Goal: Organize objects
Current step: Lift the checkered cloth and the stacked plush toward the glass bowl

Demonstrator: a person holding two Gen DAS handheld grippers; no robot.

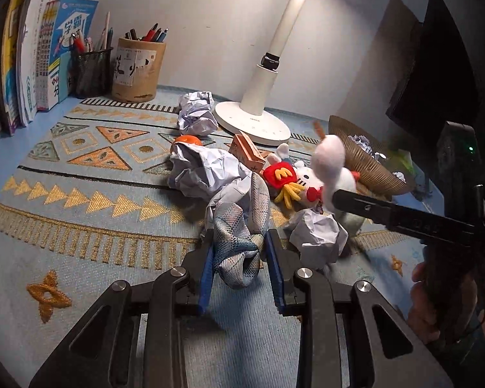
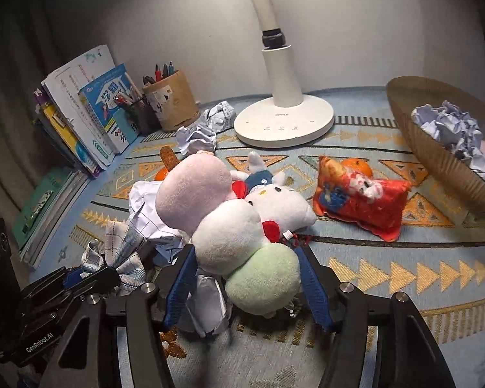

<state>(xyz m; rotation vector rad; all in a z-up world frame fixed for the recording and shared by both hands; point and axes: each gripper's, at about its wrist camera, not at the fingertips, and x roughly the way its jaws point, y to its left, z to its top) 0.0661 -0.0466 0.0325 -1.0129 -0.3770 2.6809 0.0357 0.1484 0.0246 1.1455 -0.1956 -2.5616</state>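
Observation:
My left gripper (image 1: 241, 242) is shut on a plaid cloth (image 1: 239, 226), which bunches between its blue pads; it also shows in the right wrist view (image 2: 119, 252). My right gripper (image 2: 245, 258) is shut on a plush skewer of pink, white and green balls (image 2: 229, 226) and holds it above the mat; the plush shows in the left wrist view (image 1: 331, 161). A Hello Kitty plush (image 1: 294, 182) lies on the mat behind it, also in the right wrist view (image 2: 281, 200). Crumpled paper balls (image 1: 207, 168) lie around both grippers.
A white lamp base (image 2: 284, 123) stands at the back. A woven basket (image 2: 443, 161) with crumpled paper sits at the right. A red snack bag (image 2: 362, 203) and an orange (image 2: 355, 166) lie mid-mat. Pen holders (image 1: 139, 71) and books (image 1: 48, 58) line the left.

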